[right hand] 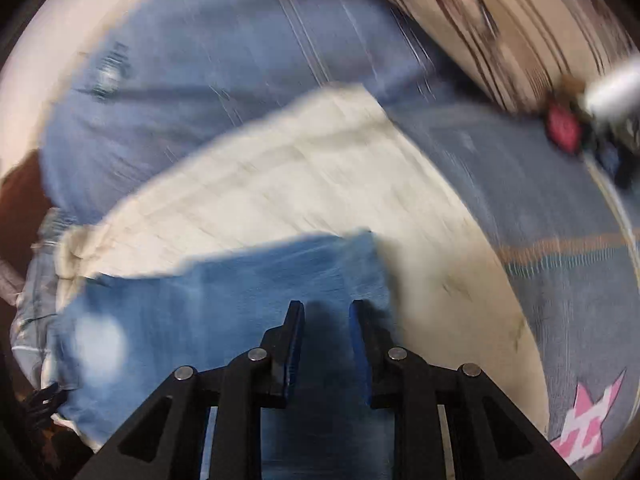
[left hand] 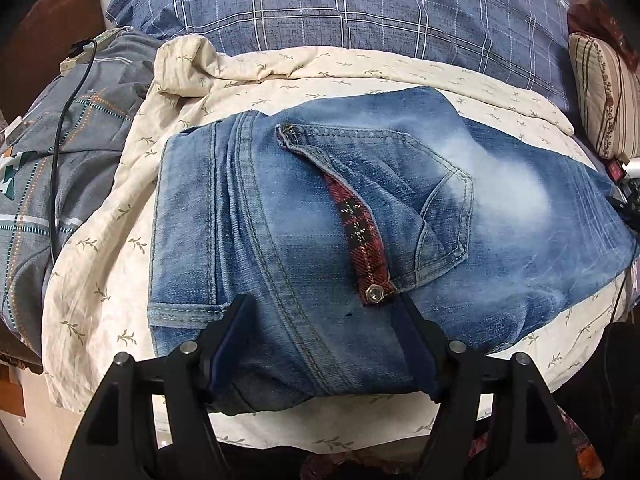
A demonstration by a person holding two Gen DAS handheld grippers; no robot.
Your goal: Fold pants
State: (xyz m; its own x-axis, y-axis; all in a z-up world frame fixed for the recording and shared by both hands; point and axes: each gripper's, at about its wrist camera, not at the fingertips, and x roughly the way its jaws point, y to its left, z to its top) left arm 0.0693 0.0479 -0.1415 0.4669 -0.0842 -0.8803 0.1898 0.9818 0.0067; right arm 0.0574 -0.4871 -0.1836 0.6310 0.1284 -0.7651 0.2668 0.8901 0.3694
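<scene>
Left tongs (left hand: 320,312) stood wide, straddling the near edge of the folded jeans (left hand: 340,208) on the cream floral sheet (left hand: 104,216) of the bed; the denim sat between the pads, though a true grip could not be told. Right tongs (right hand: 325,312) (badly blurred) were narrow over the denim, apparently holding nothing. Folding looked nearly finished; next, probably smoothing or one last fold, needing both edges pinched.

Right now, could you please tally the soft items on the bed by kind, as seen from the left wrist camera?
Jeans: 1
Cream leaf-print sheet: 1
Blue plaid pillow: 1
Striped cushion: 1
Grey patterned quilt: 1
Total: 5
</scene>
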